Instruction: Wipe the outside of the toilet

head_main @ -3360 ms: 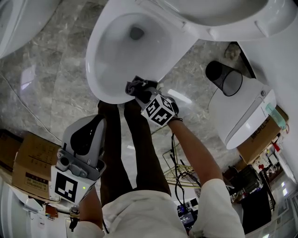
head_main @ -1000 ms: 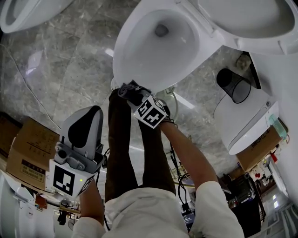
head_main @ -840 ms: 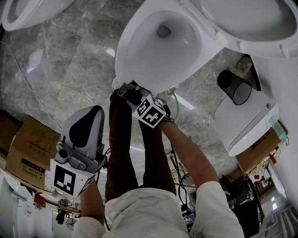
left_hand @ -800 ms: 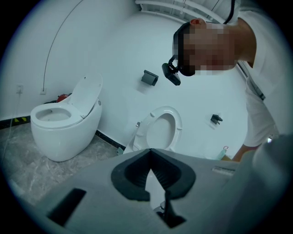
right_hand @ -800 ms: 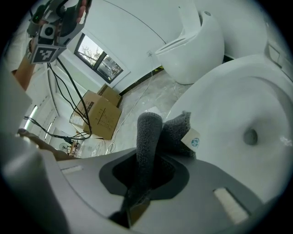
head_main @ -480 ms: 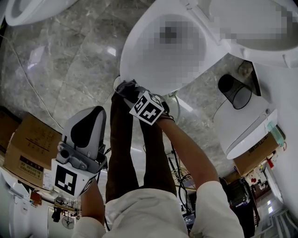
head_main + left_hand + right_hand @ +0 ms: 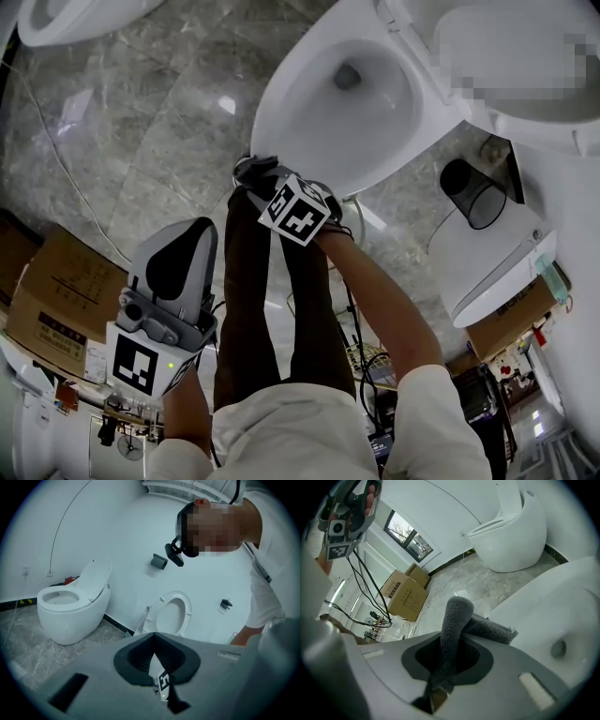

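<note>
Right tool [image 7: 255,178], at the centre of the head view, is clenched on the grey cloth [image 7: 246,172], which presses against the lower-left outer edge of the toilet [image 7: 281,94]. Compared with a few seconds earlier, it has slid leftward round the bowl's front, and the toilet now sits further toward the upper right of the frame. Left tool [image 7: 178,253] is held back at lower left. In the left gripper view its jaws meet on nothing. In the right gripper view the cloth bunches up through the jaws at centre, with the bowl at right. A hard drag could probably pull that fold free, or carry it over the rim into the bowl.
</note>
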`<action>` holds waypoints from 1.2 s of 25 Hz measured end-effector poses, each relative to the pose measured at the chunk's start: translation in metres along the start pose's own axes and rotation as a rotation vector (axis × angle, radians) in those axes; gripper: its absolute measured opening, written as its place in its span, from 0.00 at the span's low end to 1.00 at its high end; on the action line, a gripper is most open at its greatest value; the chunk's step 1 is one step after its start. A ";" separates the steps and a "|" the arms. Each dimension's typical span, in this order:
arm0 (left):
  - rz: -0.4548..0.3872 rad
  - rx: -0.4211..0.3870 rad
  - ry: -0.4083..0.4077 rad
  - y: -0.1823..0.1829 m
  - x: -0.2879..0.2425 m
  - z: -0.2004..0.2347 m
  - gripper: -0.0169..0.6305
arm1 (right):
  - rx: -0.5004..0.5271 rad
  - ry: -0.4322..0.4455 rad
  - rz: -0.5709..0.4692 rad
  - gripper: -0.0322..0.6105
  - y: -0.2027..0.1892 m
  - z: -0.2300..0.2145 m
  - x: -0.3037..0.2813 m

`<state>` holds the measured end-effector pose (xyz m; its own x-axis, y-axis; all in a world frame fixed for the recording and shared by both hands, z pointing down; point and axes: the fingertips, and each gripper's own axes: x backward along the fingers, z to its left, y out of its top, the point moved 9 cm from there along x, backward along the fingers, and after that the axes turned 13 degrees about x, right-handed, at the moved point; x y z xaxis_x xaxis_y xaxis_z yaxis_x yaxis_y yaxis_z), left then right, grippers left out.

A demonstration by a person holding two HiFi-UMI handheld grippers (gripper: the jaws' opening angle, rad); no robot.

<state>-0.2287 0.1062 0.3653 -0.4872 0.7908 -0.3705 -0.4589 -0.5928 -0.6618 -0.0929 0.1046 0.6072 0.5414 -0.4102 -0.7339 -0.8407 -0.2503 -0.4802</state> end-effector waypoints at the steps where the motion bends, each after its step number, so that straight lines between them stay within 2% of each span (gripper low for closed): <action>1: -0.001 0.000 -0.001 0.001 0.000 0.000 0.02 | 0.006 0.001 0.002 0.14 0.002 -0.002 0.000; 30: 0.003 0.025 0.001 0.007 -0.002 0.020 0.02 | 0.199 -0.047 0.074 0.14 0.049 -0.069 0.021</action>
<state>-0.2455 0.0979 0.3742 -0.4875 0.7893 -0.3733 -0.4762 -0.5987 -0.6441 -0.1238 0.0230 0.6018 0.4819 -0.3782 -0.7904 -0.8617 -0.0410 -0.5058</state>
